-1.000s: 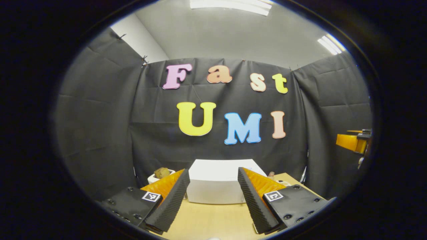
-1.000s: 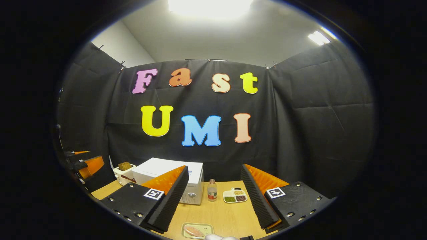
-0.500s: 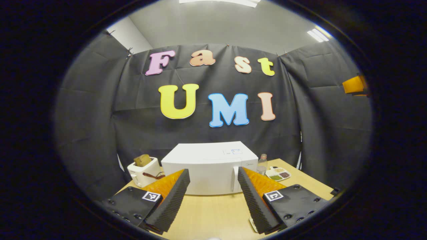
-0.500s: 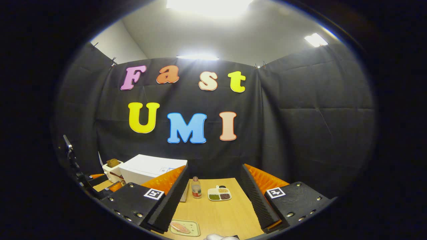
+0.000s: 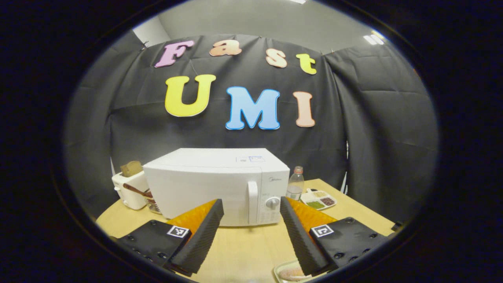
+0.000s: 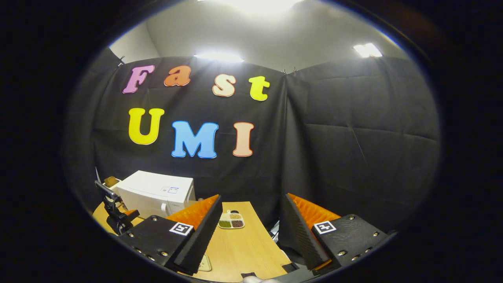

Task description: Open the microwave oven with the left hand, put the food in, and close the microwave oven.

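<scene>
— What sort of place am I in?
— A mock kitchen inside a recording booth: black cloth wall point(image 5: 373, 118), wooden table point(image 5: 243, 247), my microwave point(image 5: 212, 184), a toaster point(image 5: 127, 190), a sectioned snack dish point(image 5: 319, 198).

Left gripper view now tilts lower than 1.0 s ago: the microwave oven point(image 5: 216, 186) shows its full front, door handle point(image 5: 252, 202) and dial point(image 5: 272, 203), where only its top showed before. A food tray point(image 5: 289, 273) enters beside the right finger. Right gripper view has swung rightward: microwave oven point(image 6: 156, 193) sits further left, the sectioned dish point(image 6: 231, 221) shifts left, the bottle leaves view, tabletop point(image 6: 243, 247) edge appears.
</scene>
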A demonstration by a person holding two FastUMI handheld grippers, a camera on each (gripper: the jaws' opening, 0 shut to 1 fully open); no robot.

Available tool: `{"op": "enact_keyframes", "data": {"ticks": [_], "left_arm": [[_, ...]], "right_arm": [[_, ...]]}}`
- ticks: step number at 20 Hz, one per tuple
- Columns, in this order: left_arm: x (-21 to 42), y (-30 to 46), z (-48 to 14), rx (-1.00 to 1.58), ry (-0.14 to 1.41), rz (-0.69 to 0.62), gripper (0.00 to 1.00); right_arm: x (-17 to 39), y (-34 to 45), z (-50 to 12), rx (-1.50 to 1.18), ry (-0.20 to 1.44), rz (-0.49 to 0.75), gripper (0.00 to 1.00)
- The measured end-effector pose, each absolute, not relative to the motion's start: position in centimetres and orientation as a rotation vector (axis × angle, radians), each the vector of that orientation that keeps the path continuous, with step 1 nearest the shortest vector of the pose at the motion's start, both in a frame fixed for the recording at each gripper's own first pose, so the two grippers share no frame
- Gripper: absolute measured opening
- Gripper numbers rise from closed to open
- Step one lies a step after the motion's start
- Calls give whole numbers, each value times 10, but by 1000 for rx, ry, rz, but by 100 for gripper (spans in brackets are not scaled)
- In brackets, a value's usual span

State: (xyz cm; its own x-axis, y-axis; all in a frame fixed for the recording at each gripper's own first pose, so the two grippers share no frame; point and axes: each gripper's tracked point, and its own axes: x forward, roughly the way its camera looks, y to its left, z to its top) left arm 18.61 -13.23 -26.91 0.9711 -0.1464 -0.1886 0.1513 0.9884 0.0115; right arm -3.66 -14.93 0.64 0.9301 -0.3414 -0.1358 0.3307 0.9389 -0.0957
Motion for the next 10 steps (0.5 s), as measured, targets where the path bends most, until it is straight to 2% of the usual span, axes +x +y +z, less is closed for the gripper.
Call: {"op": "enact_keyframes", "data": {"ticks": [1, 3, 4, 9, 10], "left_arm": [[199, -133, -279, 21, 196, -140, 99], [224, -132, -303, 22, 219, -122, 94], [238, -131, -313, 30, 229, -113, 97], [287, -141, -356, 49, 281, -115, 94], [291, -143, -359, 48, 285, -118, 99]], "right_arm": [[-37, -157, 8, -84, 149, -368, 96], [-37, -170, 12, -119, 143, -409, 95], [-35, -172, 11, -123, 151, -415, 95], [-20, -191, -8, -104, 205, -458, 95], [-18, -189, -11, -102, 218, -457, 95]]}}
